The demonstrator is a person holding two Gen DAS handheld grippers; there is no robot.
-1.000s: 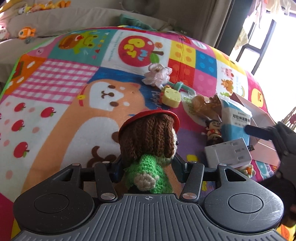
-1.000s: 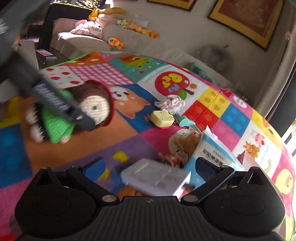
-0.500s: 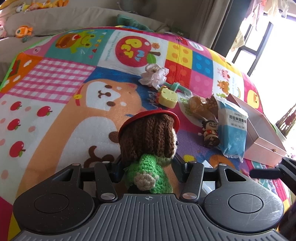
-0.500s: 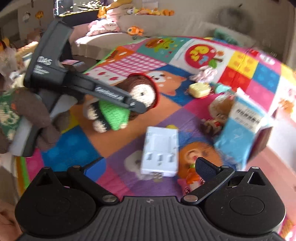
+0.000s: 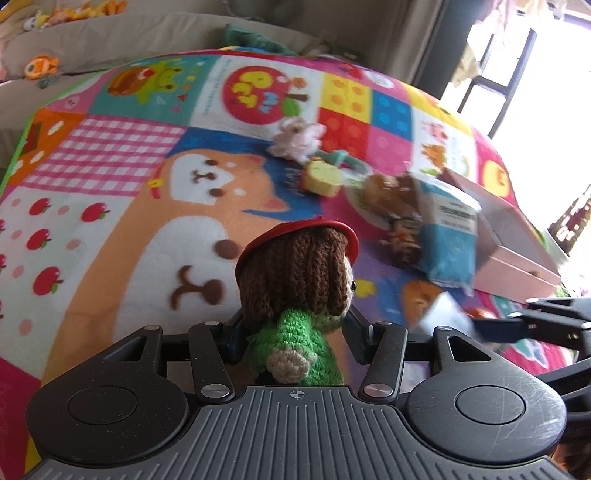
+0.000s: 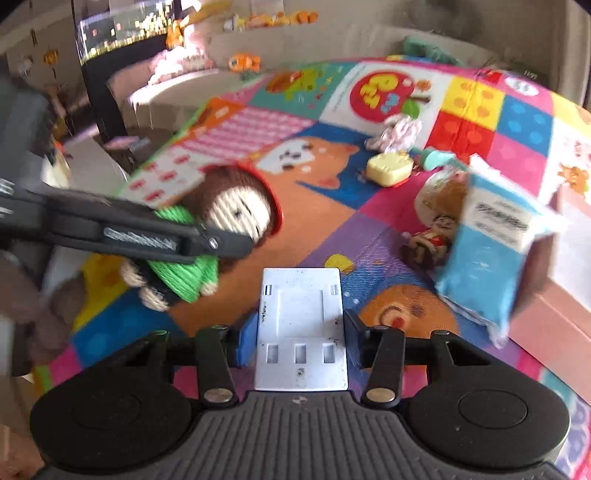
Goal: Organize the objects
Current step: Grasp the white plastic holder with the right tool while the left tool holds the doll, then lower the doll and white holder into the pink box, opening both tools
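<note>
My left gripper is shut on a crocheted doll with brown hair, a red cap and a green body, held above the mat. The doll also shows in the right wrist view, clamped by the left gripper's fingers. My right gripper is shut on a white rectangular adapter. In the left wrist view the right gripper sits at the right edge with the blurred white adapter at its tips.
On the colourful play mat lie a yellow toy, a pink-white fabric flower, a small figurine, a blue-white packet and a snack bag. A pink box stands at the right. A sofa runs behind.
My right gripper has closed on the white adapter, which lay loose on the mat half a second ago. The left gripper still holds the doll, with little movement.
</note>
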